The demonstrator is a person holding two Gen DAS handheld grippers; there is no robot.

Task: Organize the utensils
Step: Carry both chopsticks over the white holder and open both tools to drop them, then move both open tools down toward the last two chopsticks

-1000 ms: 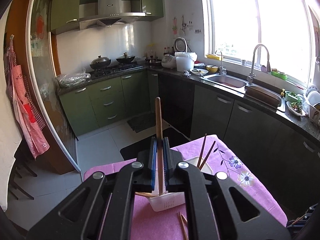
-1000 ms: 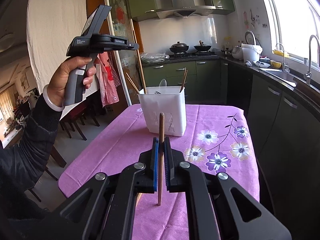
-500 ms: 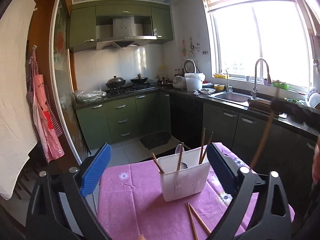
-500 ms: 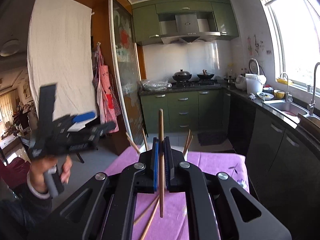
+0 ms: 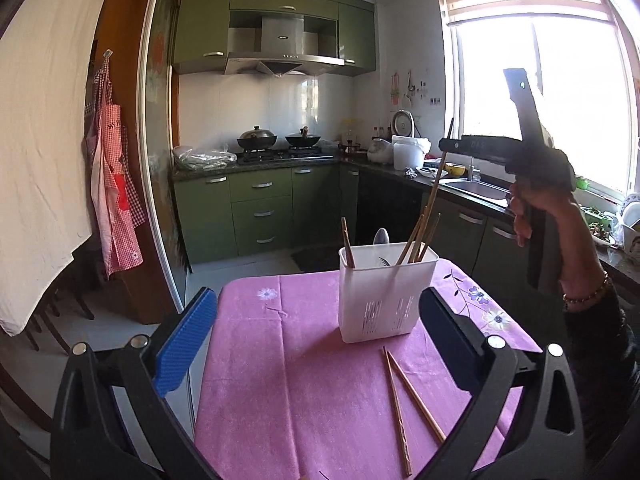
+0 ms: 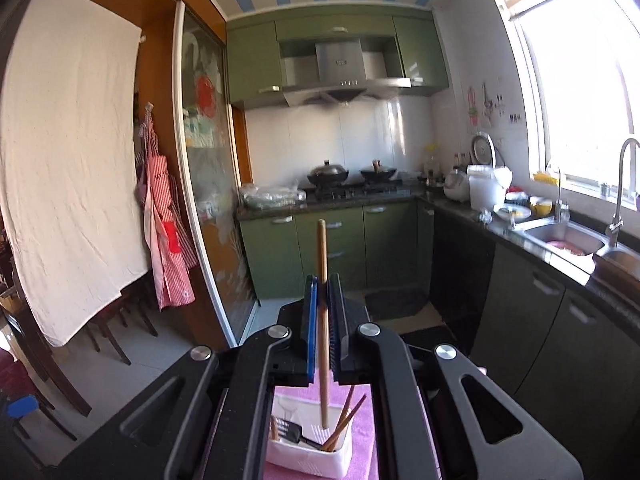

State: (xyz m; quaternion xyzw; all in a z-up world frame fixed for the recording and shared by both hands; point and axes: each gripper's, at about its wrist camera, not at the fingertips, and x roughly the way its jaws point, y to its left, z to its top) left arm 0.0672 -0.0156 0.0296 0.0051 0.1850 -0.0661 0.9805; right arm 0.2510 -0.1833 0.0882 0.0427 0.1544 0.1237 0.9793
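Note:
A white utensil holder (image 5: pixel 386 290) stands on the pink tablecloth (image 5: pixel 312 392), with chopsticks, a spoon and a fork in it. Two loose chopsticks (image 5: pixel 404 396) lie in front of it. My left gripper (image 5: pixel 316 344) is open and empty, low over the table before the holder. My right gripper (image 6: pixel 325 292) is shut on one wooden chopstick (image 6: pixel 322 280), held upright above the holder (image 6: pixel 310 446), its lower tip inside the rim. It also shows in the left wrist view (image 5: pixel 452 146), high right of the holder, with the chopstick (image 5: pixel 434 196) slanting down into it.
Green kitchen cabinets and a stove with two pans (image 5: pixel 280 140) stand behind. A counter with a sink (image 5: pixel 472 188) runs along the right under the window. A glass sliding door (image 5: pixel 160 160) and an apron (image 5: pixel 116 196) are on the left.
My left gripper opened, released its chopstick and pulled back. My right gripper carried its chopstick up and over the holder, lowering its tip into it.

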